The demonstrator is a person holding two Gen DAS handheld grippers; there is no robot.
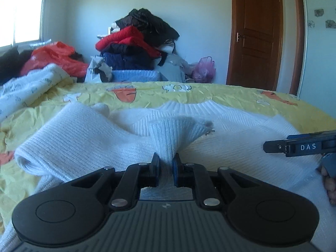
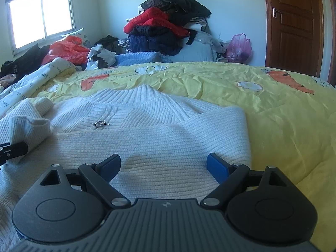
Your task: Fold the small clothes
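A white knitted sweater (image 1: 241, 138) lies spread on the yellow bedspread (image 1: 210, 93), collar toward the far side. My left gripper (image 1: 166, 163) is shut on the ribbed cuff of its left sleeve (image 1: 176, 130), which is lifted over the sweater's body. The sleeve trails back to the left. In the right wrist view the sweater (image 2: 159, 138) has its right side folded in, and a small metal ring (image 2: 100, 124) lies on its chest. My right gripper (image 2: 163, 167) hovers open just over the folded part, nothing between its fingers. One of its fingers (image 1: 298, 147) shows at the left wrist view's right edge.
A tall pile of red, black and navy clothes (image 2: 166, 27) stands against the far wall. A white printed blanket (image 2: 31, 84) and an orange plastic bag (image 2: 67, 50) lie at the left. A brown door (image 2: 294, 21) is at the far right. A hand (image 1: 329, 180) shows at the right edge.
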